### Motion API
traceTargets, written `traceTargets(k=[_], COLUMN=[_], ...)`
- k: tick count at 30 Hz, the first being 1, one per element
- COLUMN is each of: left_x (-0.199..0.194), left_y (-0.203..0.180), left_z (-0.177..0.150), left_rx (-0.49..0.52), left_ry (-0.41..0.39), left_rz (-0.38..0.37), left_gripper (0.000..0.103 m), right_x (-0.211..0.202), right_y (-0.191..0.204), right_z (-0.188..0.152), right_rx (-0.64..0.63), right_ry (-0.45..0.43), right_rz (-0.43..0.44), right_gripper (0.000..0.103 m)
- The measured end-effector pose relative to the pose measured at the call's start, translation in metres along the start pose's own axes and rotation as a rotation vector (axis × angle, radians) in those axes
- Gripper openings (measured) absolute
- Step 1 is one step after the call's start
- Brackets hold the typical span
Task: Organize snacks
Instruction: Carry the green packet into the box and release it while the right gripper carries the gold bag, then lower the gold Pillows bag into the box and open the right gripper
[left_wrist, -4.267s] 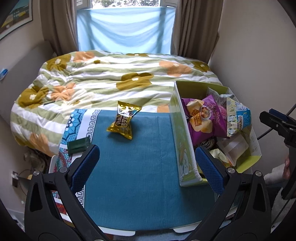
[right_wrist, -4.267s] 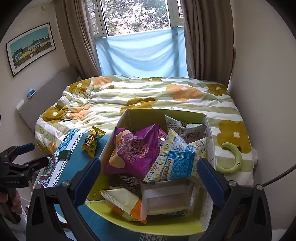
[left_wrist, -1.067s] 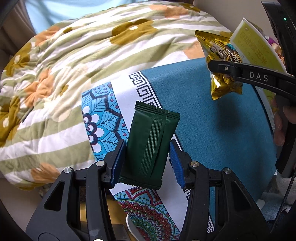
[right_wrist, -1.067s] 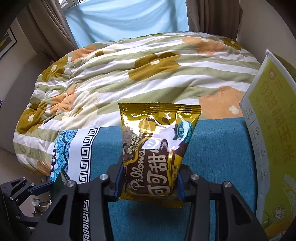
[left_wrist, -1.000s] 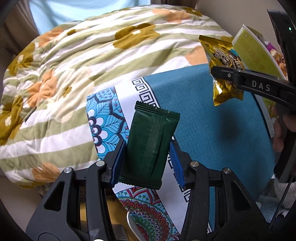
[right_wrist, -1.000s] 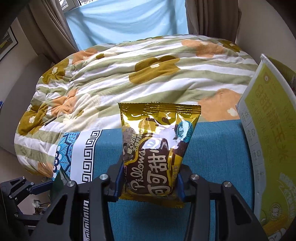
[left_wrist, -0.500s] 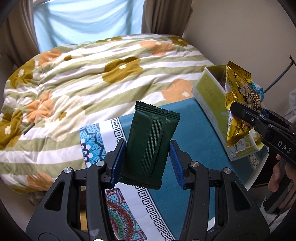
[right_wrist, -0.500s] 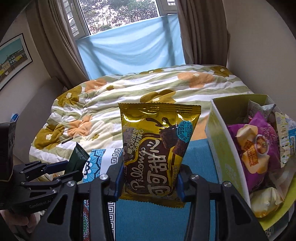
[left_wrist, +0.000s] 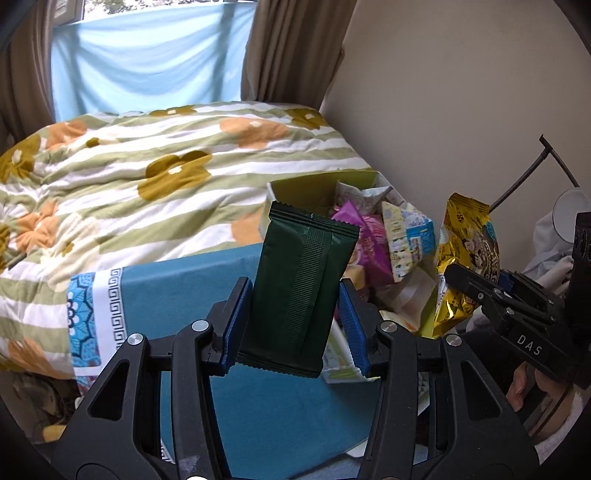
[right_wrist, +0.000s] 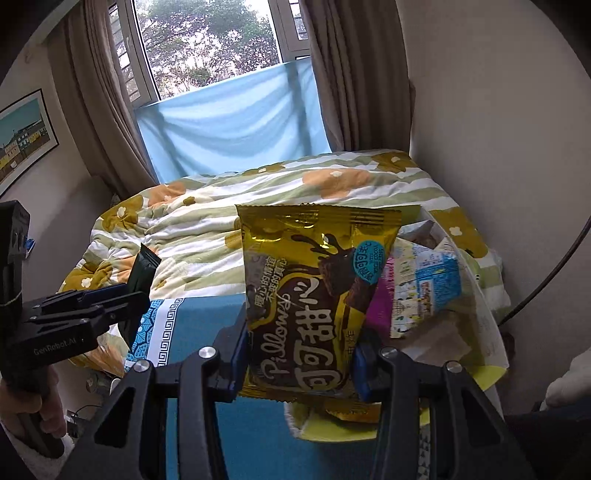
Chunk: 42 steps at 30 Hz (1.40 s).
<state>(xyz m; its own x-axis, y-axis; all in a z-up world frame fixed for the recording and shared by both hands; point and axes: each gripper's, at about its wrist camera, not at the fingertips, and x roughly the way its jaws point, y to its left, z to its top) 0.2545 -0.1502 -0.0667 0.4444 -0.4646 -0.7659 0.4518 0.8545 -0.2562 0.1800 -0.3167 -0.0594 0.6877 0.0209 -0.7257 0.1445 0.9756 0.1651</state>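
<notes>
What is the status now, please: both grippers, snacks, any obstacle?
Left gripper shut on dark green foil packet. Right gripper shut on gold foil snack bag. Yellow-green cardboard box already crowded.

"Pillows" and the large Chinese characters 可可甜心 are printed on the shiny gold foil snack packet (right_wrist: 314, 295), "DAS" is marked in white on the black plastic right tongs (left_wrist: 476, 291), and "GenRobot.AI" is lettered faintly on the black plastic left tongs (right_wrist: 122, 295).
</notes>
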Motion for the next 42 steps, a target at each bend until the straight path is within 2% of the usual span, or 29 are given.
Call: traceTargets(k=[9, 15, 17, 18, 19, 20, 23, 28, 33, 39, 41, 42], left_x=[0.063, 0.096, 0.102, 0.103, 0.101, 0.096, 0.084, 0.064, 0.048, 0.028, 0.026, 0.026], left_y=[-0.101, -0.132, -0.132, -0.13, -0.128, -0.123, -0.109, -0.089, -0.079, -0.071, -0.068, -0.066], left_z=[0.005, 0.004, 0.003, 0.002, -0.001, -0.004, -0.016, -0.038, -0.049, -0.059, -0.062, -0.064], left_rx=[-0.048, -0.067, -0.077, -0.086, -0.097, -0.114, -0.16, -0.201, -0.222, -0.231, -0.243, -0.248], left_ry=[0.027, 0.067, 0.083, 0.088, 0.076, 0.057, 0.052, 0.049, 0.025, 0.002, 0.005, 0.006], left_rz=[0.022, 0.031, 0.044, 0.063, 0.078, 0.086, 0.094, 0.168, 0.213, 0.284, 0.293, 0.296], left_gripper=[0.044, 0.045, 0.06, 0.082, 0.099, 0.101, 0.102, 0.102, 0.102, 0.102, 0.102, 0.102], right_x=[-0.014, -0.013, -0.012, -0.011, -0.01, -0.009, -0.006, -0.004, 0.001, 0.019, 0.027, 0.031], right_y=[-0.092, -0.124, -0.13, -0.133, -0.138, -0.139, -0.143, -0.144, -0.132, -0.112, -0.108, -0.108], right_z=[-0.001, 0.0, -0.003, -0.004, -0.005, -0.006, -0.01, -0.009, 0.001, 0.002, 0.001, 0.0], right_rx=[-0.039, -0.061, -0.058, -0.059, -0.061, -0.062, -0.064, -0.071, -0.111, -0.175, -0.168, -0.166], right_ry=[0.027, 0.052, 0.063, 0.07, 0.076, 0.082, 0.092, 0.097, 0.087, 0.114, 0.131, 0.135], right_rz=[0.018, 0.057, 0.072, 0.078, 0.084, 0.089, 0.106, 0.136, 0.167, 0.184, 0.207, 0.214], right_gripper=[0.042, 0.042, 0.042, 0.042, 0.042, 0.042, 0.042, 0.042, 0.042, 0.042, 0.044, 0.051])
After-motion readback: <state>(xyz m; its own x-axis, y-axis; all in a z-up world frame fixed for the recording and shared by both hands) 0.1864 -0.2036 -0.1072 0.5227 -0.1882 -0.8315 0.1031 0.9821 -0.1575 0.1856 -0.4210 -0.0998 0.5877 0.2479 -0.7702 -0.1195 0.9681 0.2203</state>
